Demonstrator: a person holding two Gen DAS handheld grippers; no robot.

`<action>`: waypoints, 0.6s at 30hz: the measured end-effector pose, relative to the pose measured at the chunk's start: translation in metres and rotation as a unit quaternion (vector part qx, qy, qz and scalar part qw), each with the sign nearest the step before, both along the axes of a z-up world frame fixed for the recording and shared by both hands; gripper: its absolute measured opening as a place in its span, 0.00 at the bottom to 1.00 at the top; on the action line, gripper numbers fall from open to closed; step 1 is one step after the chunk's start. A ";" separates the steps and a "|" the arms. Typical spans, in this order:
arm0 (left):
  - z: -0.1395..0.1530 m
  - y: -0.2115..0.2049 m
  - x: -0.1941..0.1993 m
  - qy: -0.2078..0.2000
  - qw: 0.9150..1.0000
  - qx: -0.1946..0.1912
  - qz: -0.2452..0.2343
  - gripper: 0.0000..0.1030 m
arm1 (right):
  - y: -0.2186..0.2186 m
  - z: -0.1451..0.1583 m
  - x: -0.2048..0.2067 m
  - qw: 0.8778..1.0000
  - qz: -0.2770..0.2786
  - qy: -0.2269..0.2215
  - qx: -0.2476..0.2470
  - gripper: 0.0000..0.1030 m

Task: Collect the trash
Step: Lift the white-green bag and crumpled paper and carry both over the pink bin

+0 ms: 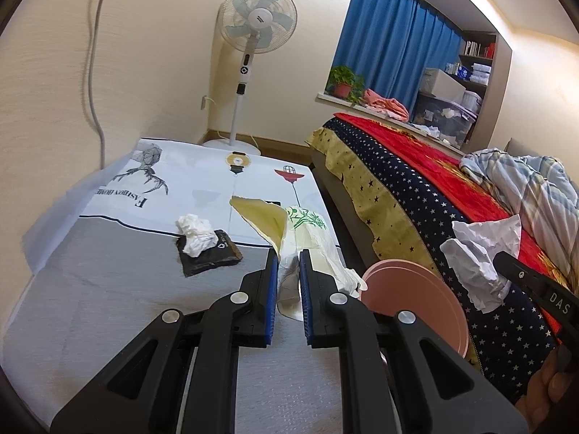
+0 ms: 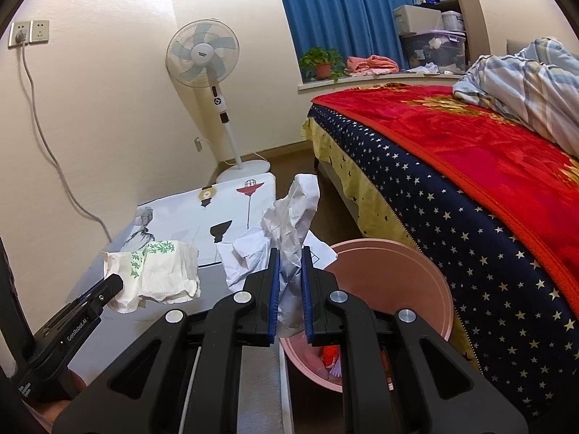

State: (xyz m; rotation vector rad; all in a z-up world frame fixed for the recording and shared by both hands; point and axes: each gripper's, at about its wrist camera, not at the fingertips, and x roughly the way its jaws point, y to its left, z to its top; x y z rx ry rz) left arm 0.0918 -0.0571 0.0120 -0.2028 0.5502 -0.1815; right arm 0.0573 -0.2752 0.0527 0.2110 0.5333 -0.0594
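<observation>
Bedroom scene from the left wrist camera: the left gripper (image 1: 288,271) is clenched on a cream plastic bag printed with green leaves (image 1: 307,231), its blue pads pinching the crumpled middle so the bag hangs lifted off the low table (image 1: 90,289). The bag seems held this way to carry it toward the pink bin (image 1: 416,296), which stands just right of the gripper, between the table and the bed (image 1: 434,166). A crumpled tissue (image 1: 197,235) lies on a black packet (image 1: 210,256) on the table, well left of the jaws and untouched; both look like trash yet to be collected. At the far right the right gripper (image 1: 506,271) holds crumpled white paper (image 1: 481,253) above the bin's far side. A standing fan (image 1: 258,18) is by the wall.

From the right wrist camera, the right gripper (image 2: 289,282) is clamped on the crumpled white paper (image 2: 286,224), which sticks up between and beyond the fingers. The pink bin (image 2: 416,275) sits directly below and ahead, already holding some red and pink scraps, so the paper appears poised for dropping. The left gripper (image 2: 115,285) shows at lower left, gripping the leaf-printed bag (image 2: 163,271) over the table (image 2: 163,325), left of the bin.
</observation>
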 end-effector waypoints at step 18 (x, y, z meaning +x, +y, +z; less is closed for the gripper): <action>-0.012 -0.034 0.019 0.005 0.999 0.007 -0.038 0.11 | -0.028 -0.012 0.009 0.998 -0.054 0.010 0.005 0.11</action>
